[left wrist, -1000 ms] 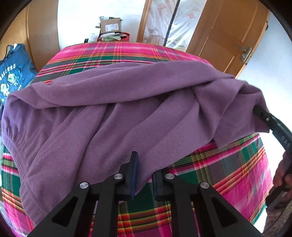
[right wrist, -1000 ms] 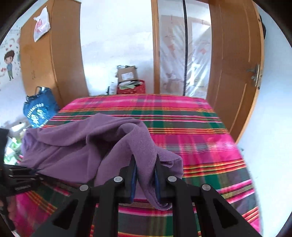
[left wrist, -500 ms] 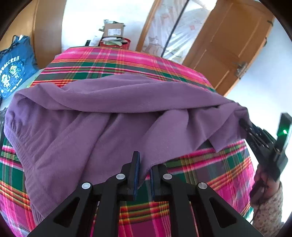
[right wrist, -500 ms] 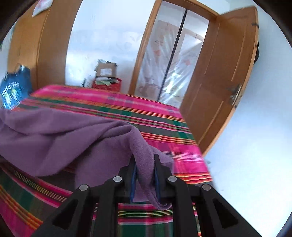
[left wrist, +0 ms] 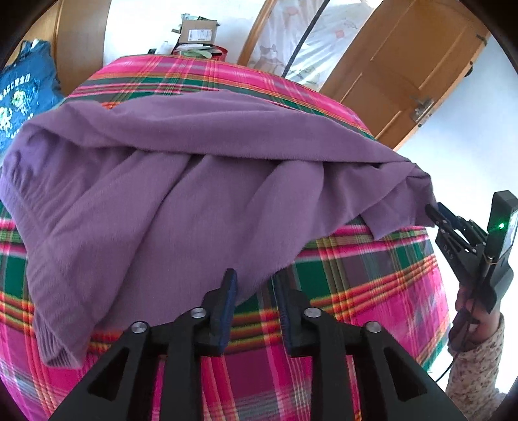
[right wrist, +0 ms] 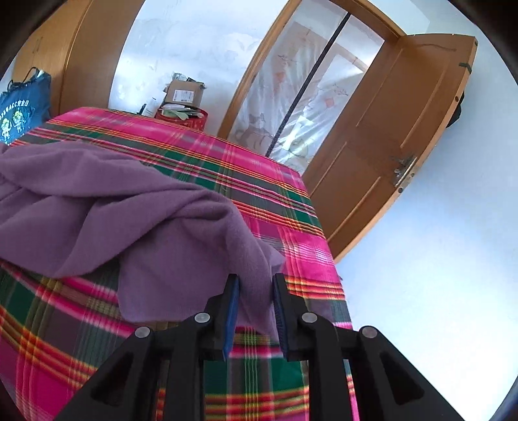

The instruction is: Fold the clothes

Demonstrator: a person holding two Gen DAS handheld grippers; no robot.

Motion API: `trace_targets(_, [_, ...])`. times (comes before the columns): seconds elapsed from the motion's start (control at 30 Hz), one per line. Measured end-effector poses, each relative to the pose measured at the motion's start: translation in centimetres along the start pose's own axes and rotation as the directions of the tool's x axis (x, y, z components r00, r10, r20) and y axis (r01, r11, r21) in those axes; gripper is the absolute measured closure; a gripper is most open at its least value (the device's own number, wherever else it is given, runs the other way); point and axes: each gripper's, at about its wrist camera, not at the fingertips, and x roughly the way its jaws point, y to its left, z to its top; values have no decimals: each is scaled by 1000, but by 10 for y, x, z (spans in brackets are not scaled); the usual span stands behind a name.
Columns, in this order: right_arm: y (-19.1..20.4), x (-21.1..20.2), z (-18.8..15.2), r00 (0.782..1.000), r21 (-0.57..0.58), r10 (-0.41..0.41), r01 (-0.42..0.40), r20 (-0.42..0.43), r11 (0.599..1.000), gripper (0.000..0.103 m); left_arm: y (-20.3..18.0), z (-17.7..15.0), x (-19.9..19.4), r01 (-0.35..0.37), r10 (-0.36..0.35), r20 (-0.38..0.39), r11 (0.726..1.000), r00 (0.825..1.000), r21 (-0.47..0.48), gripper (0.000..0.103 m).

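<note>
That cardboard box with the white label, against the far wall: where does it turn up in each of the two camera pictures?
Left wrist view: the cardboard box sits at the top, left of centre, beyond the far edge of the plaid bed cover.
Right wrist view: the box is in the upper left, above the red tub.
Shared landmark: the open wooden door, to the box's right in both.

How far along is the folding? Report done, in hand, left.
Done: one long fold laid across the purple fleece garment on the plaid bedspread. In hand: left tongs opening, hem free; right tongs opening with a corner between them. Left: garment is rumpled, needs smoothing and further folds.
</note>
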Motion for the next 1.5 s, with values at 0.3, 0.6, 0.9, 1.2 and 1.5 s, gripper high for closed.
trace_targets(0.3, [37,-54,-7,977,-69,173,-165,128,984,74,37,-31,-38,41,-38,26,993,999,-115,76])
trace_targets(0.6, [139,-83,-11,830,-303,543,-489,127,818,74,89,-47,-78,51,-20,112,958,993,-283,65])
trace_targets(0.9, [219,-91,-19,767,-506,635,-514,90,693,71,117,-52,-80,22,22,114,929,993,-370,65])
trace_targets(1.2, [233,-90,-20,771,-563,634,-496,66,661,67,117,-46,-77,32,11,121,937,993,-347,59])
trace_targets(1.5, [247,-87,-20,768,-593,640,-498,38,633,66,127,-34,-64,93,-58,102,918,993,-385,55])
